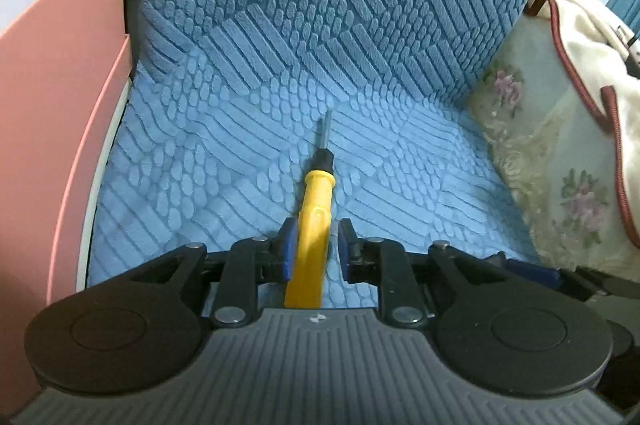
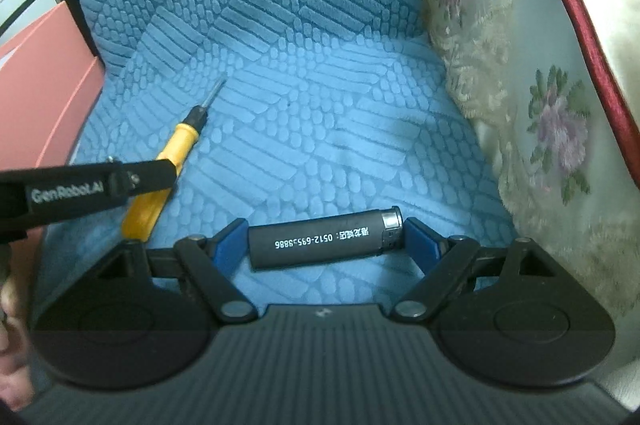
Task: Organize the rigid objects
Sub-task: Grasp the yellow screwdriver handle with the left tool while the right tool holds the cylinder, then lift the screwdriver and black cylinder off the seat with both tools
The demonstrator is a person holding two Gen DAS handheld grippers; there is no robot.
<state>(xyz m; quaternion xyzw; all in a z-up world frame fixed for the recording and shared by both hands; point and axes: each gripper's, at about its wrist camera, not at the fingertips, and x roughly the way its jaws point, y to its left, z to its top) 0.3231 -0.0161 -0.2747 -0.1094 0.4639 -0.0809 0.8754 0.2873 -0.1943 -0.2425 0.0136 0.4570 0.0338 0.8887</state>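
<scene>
Here, left wrist view: left gripper straddles the yellow screwdriver. Handle lies btwn the blue pads, tip pointing fwd past them. A gap shows on the right pad side, so the jaws stand slack, not clamping; the tool rests on the blue seat cover. Pink box sits left of the fingers, likely the destination.

Right wrist view: right gripper holds the black lighter crosswise, each end against a pad. Lengthwise grip explains the wide jaws. Floral cushion lies to the right.
</scene>
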